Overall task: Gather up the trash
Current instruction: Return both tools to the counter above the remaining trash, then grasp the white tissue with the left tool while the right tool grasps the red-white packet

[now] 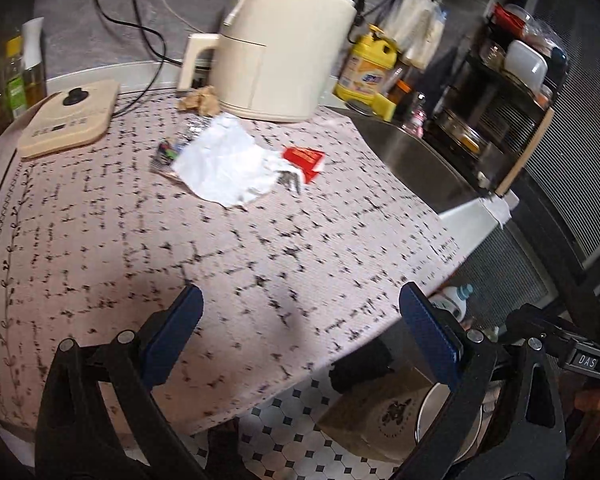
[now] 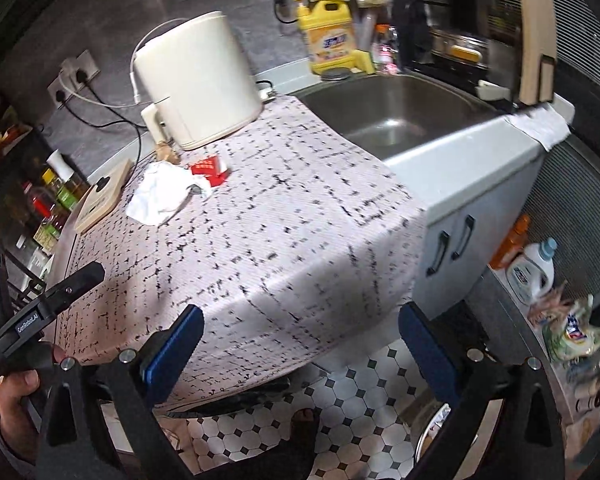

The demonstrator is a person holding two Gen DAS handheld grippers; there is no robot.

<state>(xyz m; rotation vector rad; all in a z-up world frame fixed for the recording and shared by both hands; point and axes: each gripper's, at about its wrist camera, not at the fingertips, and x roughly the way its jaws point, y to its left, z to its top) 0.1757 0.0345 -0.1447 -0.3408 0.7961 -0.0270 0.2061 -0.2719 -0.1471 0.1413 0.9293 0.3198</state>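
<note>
Patterned tablecloth [image 1: 260, 240] lies bare near its edge below both spread, empty claws [image 1: 300, 336] [image 2: 300, 352].

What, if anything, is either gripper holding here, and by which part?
Nothing. The left gripper and right gripper both stand open and empty; the white crumpled paper and red wrapper lie untouched on the table.
</note>
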